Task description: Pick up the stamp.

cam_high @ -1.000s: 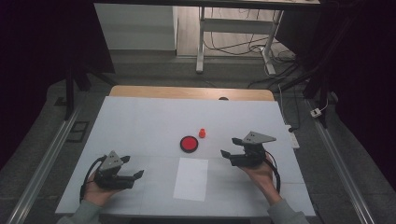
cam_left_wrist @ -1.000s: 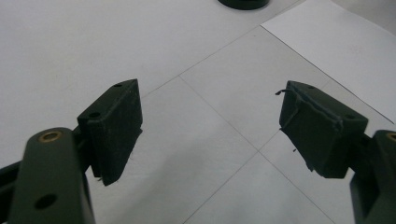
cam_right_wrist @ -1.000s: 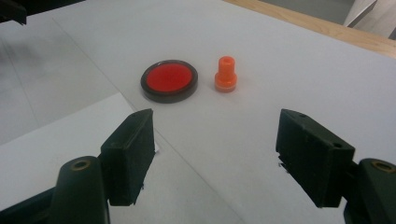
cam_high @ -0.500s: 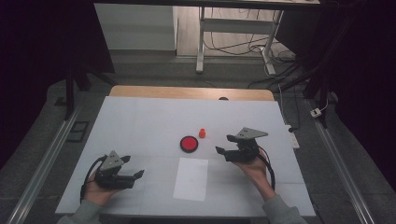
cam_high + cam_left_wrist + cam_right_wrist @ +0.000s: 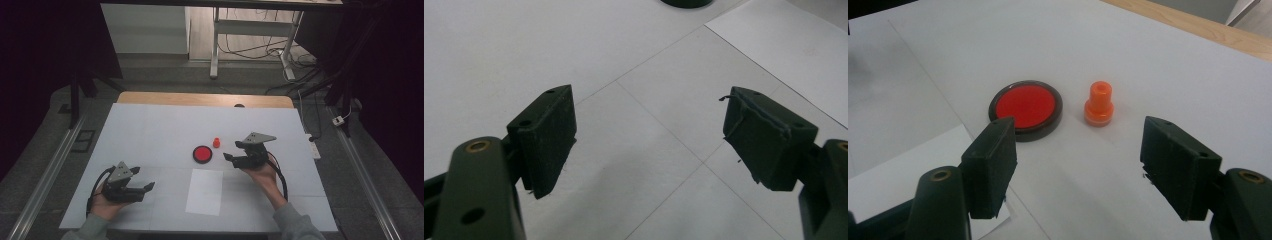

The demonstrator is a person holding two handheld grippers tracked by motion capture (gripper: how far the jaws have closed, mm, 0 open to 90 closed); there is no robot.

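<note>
A round red ink pad with a dark rim [image 5: 202,154] [image 5: 1026,108] lies mid-table. Beside it, on its far right side, stands a small orange stamp [image 5: 216,142] [image 5: 1099,104], upright. My right gripper [image 5: 228,157] [image 5: 1078,167] is open, held just right of the pad, its jaws pointing at the pad and stamp with nothing between them. A white sheet of paper [image 5: 205,191] [image 5: 893,175] lies near the front, below the pad. My left gripper [image 5: 148,187] [image 5: 649,132] rests at the front left, open and empty over bare table.
The table is covered in white sheets [image 5: 150,135] with a wooden strip [image 5: 200,99] along the far edge. A dark edge of the ink pad [image 5: 686,3] peeks in at the top of the left gripper view. A table leg frame [image 5: 215,45] and cables stand beyond.
My right gripper has moved left across the table toward the red pad and the orange stamp. The left gripper has stayed in place.
</note>
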